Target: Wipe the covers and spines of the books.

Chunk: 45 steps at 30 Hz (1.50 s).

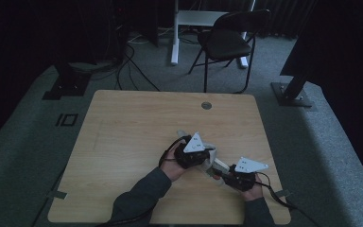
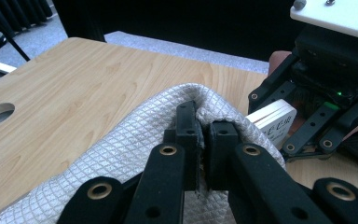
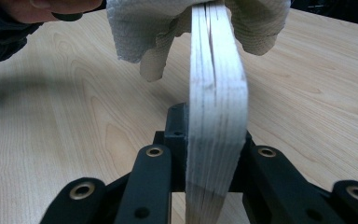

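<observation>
The left gripper (image 2: 204, 140) is clamped on a fold of white quilted paper towel (image 2: 121, 154), draped over the far end of a pale wooden piece (image 3: 216, 107) that the right gripper (image 3: 212, 140) pinches edge-on above the table (image 1: 123, 142). The wiping seems mid-course, with the near length still bare. Both forearms reach in, hands close together near the table's front right.

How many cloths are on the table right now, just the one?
1. The white quilted cloth is pinched in the left gripper and draped over the end of the wooden board held by the right gripper. Another could be hidden beneath the hands.
</observation>
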Tool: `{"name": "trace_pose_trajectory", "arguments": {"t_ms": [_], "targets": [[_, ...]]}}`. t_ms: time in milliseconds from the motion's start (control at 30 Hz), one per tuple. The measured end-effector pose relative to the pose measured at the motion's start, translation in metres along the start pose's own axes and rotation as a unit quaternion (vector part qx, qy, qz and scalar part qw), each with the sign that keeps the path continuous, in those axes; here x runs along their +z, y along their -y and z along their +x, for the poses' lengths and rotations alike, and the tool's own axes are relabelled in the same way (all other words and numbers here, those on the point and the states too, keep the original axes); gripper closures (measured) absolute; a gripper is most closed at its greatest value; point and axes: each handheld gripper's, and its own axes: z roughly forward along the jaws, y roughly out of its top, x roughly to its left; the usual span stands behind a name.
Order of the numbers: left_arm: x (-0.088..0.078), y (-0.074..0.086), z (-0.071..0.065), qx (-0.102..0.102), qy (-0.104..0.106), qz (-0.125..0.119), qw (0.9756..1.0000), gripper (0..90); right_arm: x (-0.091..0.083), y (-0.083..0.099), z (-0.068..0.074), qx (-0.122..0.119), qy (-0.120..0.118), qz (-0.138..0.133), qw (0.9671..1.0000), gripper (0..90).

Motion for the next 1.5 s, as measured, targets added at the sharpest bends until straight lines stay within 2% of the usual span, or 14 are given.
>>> {"name": "trace_pose_trajectory", "arguments": {"t_ms": [67, 200, 300, 533, 700, 1067, 1500], "targets": [[0.0, 0.0, 0.0, 0.0, 0.0, -0.001, 1.0, 86.7, 0.0, 0.0, 0.0, 0.0, -0.001, -0.001, 1.0, 75.2], [-0.001, 0.001, 0.0, 0.0, 0.0, -0.001, 1.0, 86.7, 0.0, 0.0, -0.001, 0.006, 0.005, 0.002, 1.0, 66.5], [-0.001, 0.001, -0.001, 0.0, 0.0, -0.002, 1.0, 86.7, -0.002, 0.001, -0.002, 0.013, 0.008, -0.004, 0.9999, 64.9], [-0.001, 0.0, -0.002, 0.002, -0.001, 0.002, 1.0, 86.7, -0.002, 0.001, 0.0, 0.007, -0.001, -0.003, 1.0, 75.0], [0.0, -0.001, -0.003, 0.003, 0.003, 0.003, 1.0, 86.6, -0.002, 0.002, 0.0, 0.005, 0.002, -0.004, 1.0, 77.1], [0.003, -0.003, -0.008, 0.004, 0.014, 0.001, 0.9999, 86.6, -0.002, 0.001, 0.002, -0.006, 0.009, -0.002, 0.9999, 78.2], [0.009, -0.007, -0.017, 0.014, 0.029, 0.002, 0.9995, 86.6, -0.002, 0.002, 0.002, -0.006, 0.008, -0.002, 0.9999, 78.3]]}}
